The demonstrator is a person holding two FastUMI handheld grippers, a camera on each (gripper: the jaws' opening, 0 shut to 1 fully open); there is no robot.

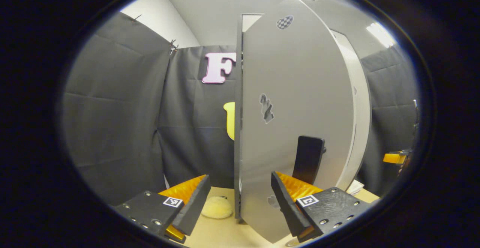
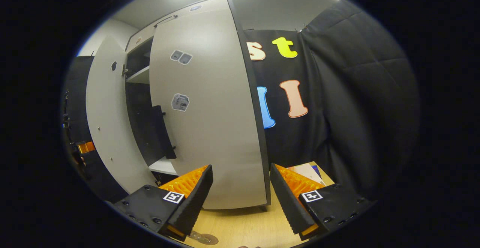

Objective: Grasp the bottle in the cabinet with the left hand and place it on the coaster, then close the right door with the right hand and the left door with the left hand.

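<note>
In the left gripper view the cabinet's left door [image 1: 300, 90] stands ajar and I see it nearly edge-on. My left gripper [image 1: 240, 175] is open, and the door's near edge runs down between its fingers without touching them. A black handle [image 1: 308, 158] juts from the door's face. In the right gripper view the right door [image 2: 210, 120] stands open in front of me. My right gripper [image 2: 240, 166] is open around that door's dark edge, which sits close to the right finger. A clear round thing [image 2: 204, 238] lies at the bottom edge; I cannot tell what it is.
A cream round lump [image 1: 217, 207] lies on the wooden table [image 1: 225, 233] beyond the left door. The cabinet's dark inside with a white shelf [image 2: 140, 76] shows between the doors. Papers [image 2: 307, 171] lie on the table by the black cloth wall.
</note>
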